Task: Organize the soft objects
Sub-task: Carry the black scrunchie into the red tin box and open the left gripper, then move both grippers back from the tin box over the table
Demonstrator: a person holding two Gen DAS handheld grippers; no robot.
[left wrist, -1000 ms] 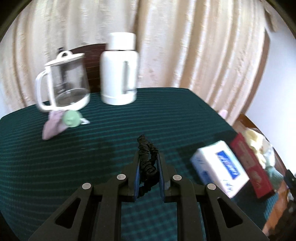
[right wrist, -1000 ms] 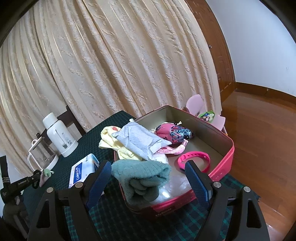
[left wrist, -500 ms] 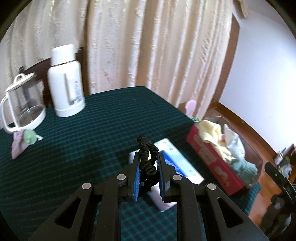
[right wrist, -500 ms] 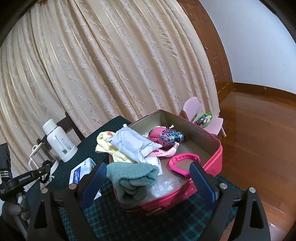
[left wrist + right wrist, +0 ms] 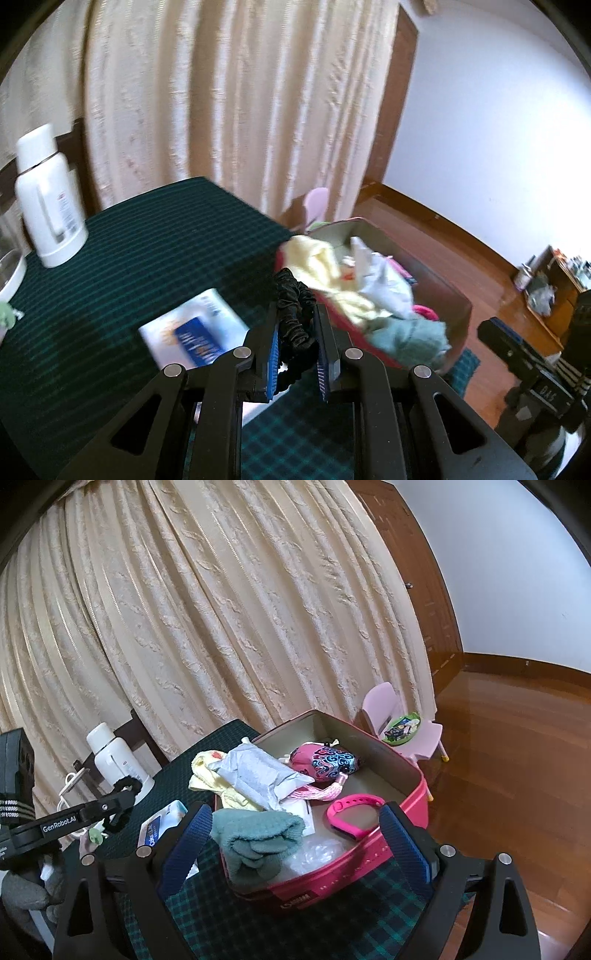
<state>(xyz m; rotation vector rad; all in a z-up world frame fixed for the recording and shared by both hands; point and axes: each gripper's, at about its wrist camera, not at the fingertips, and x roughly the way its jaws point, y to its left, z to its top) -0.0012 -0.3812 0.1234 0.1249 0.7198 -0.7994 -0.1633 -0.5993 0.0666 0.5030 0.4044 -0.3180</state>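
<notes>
My left gripper (image 5: pixel 295 325) is shut on a black ruffled scrunchie (image 5: pixel 293 295) and hangs in the air over the table, just short of the red box (image 5: pixel 461 306). In the right wrist view the same left gripper (image 5: pixel 123 797) shows at the left with the scrunchie (image 5: pixel 127 783) looping out of it. The red box (image 5: pixel 417 805) holds a yellow cloth (image 5: pixel 207 775), a grey-white cloth (image 5: pixel 255 775), a patterned pink pouch (image 5: pixel 325 762), a pink band (image 5: pixel 352 814) and a green towel (image 5: pixel 255 834) hanging over its near rim. My right gripper (image 5: pixel 295 836) stands open, its fingers astride the box's near side, touching nothing.
A dark green checked cloth (image 5: pixel 147 251) covers the table. A white-and-blue tissue pack (image 5: pixel 195 336) lies left of the box. A white flask (image 5: pixel 48 199) and a glass jug (image 5: pixel 72 784) stand at the far side. A small pink chair (image 5: pixel 402 723) sits on the wooden floor beyond.
My left gripper has swung right with the scrunchie, from facing the jug and flask to facing the box. My right gripper's fingers have spread wider and it stayed in place.
</notes>
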